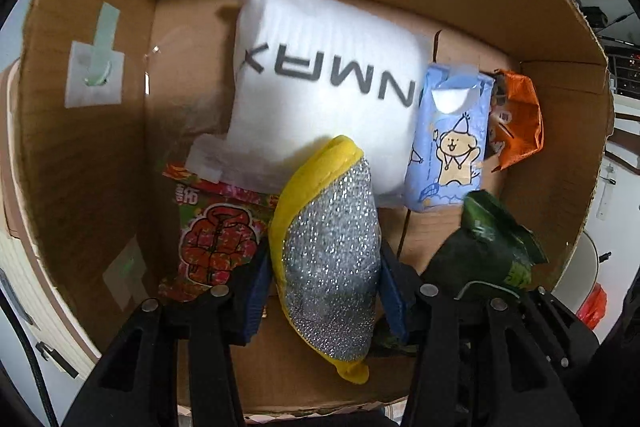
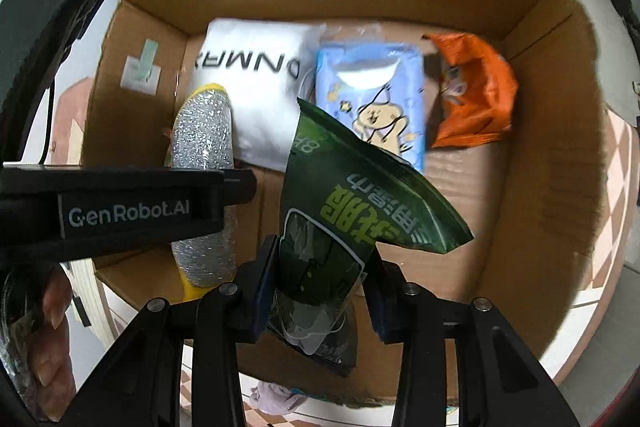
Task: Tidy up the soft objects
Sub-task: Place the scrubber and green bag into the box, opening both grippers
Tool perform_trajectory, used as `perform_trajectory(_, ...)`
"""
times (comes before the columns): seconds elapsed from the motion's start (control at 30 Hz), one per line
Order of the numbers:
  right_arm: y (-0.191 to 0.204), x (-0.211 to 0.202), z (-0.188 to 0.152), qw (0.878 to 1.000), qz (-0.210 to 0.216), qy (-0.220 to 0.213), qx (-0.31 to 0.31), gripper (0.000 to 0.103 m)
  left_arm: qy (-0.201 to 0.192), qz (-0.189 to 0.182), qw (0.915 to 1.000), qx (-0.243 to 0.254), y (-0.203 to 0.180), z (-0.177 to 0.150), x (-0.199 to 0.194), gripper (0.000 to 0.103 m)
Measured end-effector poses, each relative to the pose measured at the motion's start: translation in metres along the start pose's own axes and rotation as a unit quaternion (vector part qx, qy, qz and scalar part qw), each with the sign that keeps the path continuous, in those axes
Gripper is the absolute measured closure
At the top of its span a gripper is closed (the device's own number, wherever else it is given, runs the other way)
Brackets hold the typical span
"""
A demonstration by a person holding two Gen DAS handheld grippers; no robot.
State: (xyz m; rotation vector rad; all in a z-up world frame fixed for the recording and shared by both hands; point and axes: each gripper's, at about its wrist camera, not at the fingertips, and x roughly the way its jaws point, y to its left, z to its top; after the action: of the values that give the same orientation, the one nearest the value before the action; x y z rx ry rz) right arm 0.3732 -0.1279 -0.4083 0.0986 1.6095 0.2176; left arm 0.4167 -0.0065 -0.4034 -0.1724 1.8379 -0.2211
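"GenRobot.AI" on the left gripper's black body (image 2: pixel 120 213); upside-down "NMAX" on the white pillow (image 1: pixel 320 79)

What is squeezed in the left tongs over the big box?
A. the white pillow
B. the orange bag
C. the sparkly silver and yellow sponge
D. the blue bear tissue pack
C: the left tongs pinch the sparkly silver and yellow sponge between their blue pads, above the cardboard box.
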Motion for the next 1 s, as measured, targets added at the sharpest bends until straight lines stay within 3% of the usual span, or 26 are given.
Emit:
perform_trajectory(0.17, 0.001, 0.012, -0.004, 1.000, 0.002, 0.018, -0.009, 0.060, 0.019, -0.023, 0.9995, -0.011, 0.010, -0.005, 0.004, 0.055)
perform_trajectory(0.2, 0.001, 0.013, -0.004, 1.000, 0.008, 0.021, -0.010, 0.059, 0.017, -0.029, 0.9994, -0.012, 0.012, -0.006, 0.002, 0.050)
perform_trajectory(0.23, 0.001, 0.014, -0.003, 1.000, 0.010, 0.024, -0.009, 0.055, 0.013, -0.029, 0.9994, -0.011, 0.013, -0.007, -0.001, 0.045)
perform_trajectory(0.3, 0.001, 0.012, -0.003, 0.999, 0.014, 0.028, -0.009, 0.034, -0.001, -0.022, 0.9997, -0.006, 0.013, -0.011, -0.008, 0.028)
perform_trajectory(0.4, 0.000, 0.005, -0.005, 1.000, 0.002, 0.025, -0.008, 0.027, -0.019, -0.011, 0.9997, 0.004, 0.014, -0.017, -0.022, 0.017)
perform_trajectory(0.53, -0.003, -0.008, -0.003, 1.000, -0.014, 0.015, -0.003, 0.017, -0.057, 0.018, 0.9981, 0.016, 0.012, -0.034, -0.045, 0.014)
perform_trajectory(0.6, -0.006, -0.020, -0.009, 1.000, -0.022, 0.002, -0.001, 0.006, -0.081, 0.033, 0.9959, 0.021, 0.008, -0.043, -0.059, 0.003)
perform_trajectory(0.67, -0.009, -0.033, -0.018, 0.999, -0.034, -0.016, -0.003, 0.000, -0.109, 0.047, 0.9925, 0.026, 0.005, -0.052, -0.076, 0.002)
perform_trajectory(1.0, -0.022, -0.093, -0.053, 0.991, -0.086, -0.101, 0.009, 0.000, -0.228, 0.095, 0.9691, 0.008, -0.015, -0.114, -0.118, 0.002)
